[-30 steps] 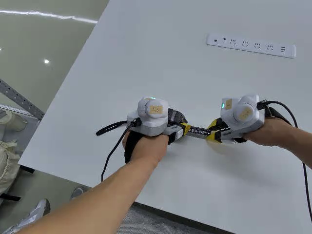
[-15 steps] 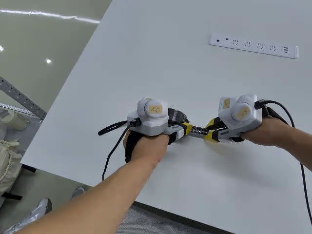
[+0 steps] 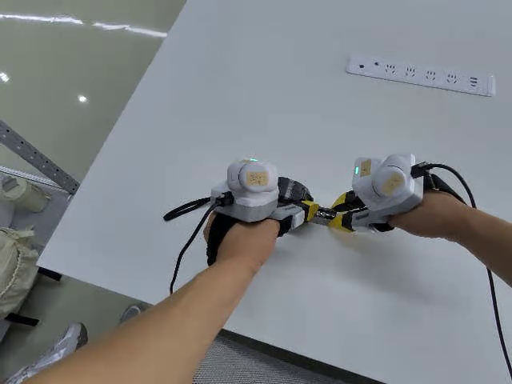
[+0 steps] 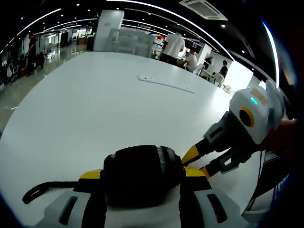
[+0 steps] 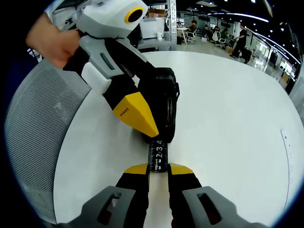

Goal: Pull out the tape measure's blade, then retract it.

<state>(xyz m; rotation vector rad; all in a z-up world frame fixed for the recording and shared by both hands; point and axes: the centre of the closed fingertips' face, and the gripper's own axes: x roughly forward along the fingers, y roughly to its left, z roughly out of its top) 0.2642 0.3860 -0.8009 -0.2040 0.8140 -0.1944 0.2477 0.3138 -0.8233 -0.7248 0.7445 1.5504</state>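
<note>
Right, L gripper (image 4: 142,176) has its jaws closed round the tape measure's case (image 5: 161,99), one on each flank. The case is down at the white workbench (image 3: 320,96); resting on it or just above, can't tell. R gripper (image 5: 158,172) is pinching the blade (image 5: 158,156) near its tip, pads pressed onto it from either side. Blade's out only a short stretch: numerals 2, 3, 4 readable btwn the R jaws and the case mouth. Grippers are near each other, not touching, by the bench's front edge. Power strip (image 3: 420,75) sits well apart at the back. Progress, my read: w/ so little blade showing, it's either the very start of the pull or the tail end of the retract. Can't say which. Blade isn't fully home, and the R pinch hasn't let go.
</note>
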